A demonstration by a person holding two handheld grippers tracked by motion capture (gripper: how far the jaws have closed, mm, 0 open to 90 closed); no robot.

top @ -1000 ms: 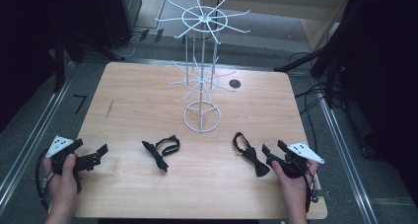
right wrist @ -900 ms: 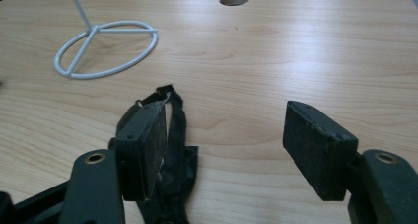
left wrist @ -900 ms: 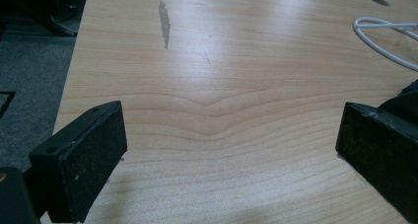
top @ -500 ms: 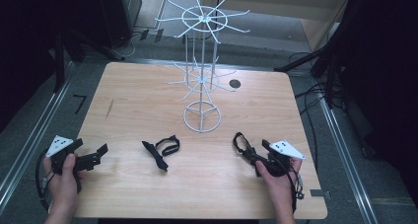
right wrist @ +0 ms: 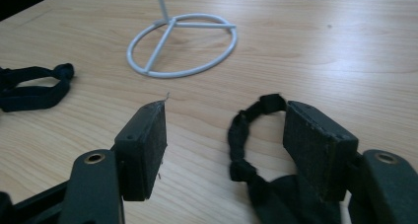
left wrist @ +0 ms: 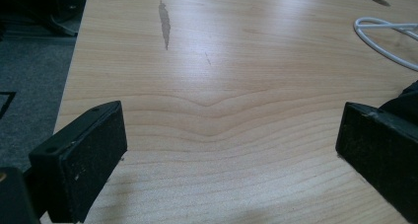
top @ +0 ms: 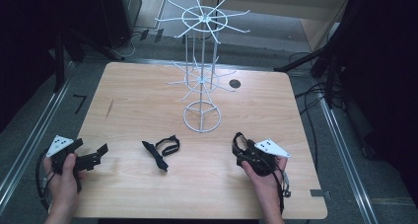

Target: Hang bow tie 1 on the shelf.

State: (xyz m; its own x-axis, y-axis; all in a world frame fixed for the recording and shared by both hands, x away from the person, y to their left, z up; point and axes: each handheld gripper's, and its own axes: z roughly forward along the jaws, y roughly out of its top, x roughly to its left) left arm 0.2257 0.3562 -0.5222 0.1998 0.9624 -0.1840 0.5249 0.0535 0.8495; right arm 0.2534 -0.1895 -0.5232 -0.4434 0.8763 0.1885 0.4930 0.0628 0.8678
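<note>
Pale woodgrain table (top: 148, 100): right tool (right wrist: 224, 135) wide open round limp black fabric strap (right wrist: 246, 135), not gripped; left tool (left wrist: 231, 150) open, empty.

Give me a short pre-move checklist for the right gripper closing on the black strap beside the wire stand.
1. Right gripper jaws open: ok, pads stand apart.
2. Black strap between the jaws: ok, its loop lies in the gap on the table.
3. Pads pressing the strap: not ok, no squeeze yet; one pad lies beside the loop.
4. Wire stand clear of the jaws: ok, its ring base sits farther off.
5. Second strap out of the way: ok, apart at the table's middle.
6. Left gripper idle: ok, open, nothing between its pads.
</note>
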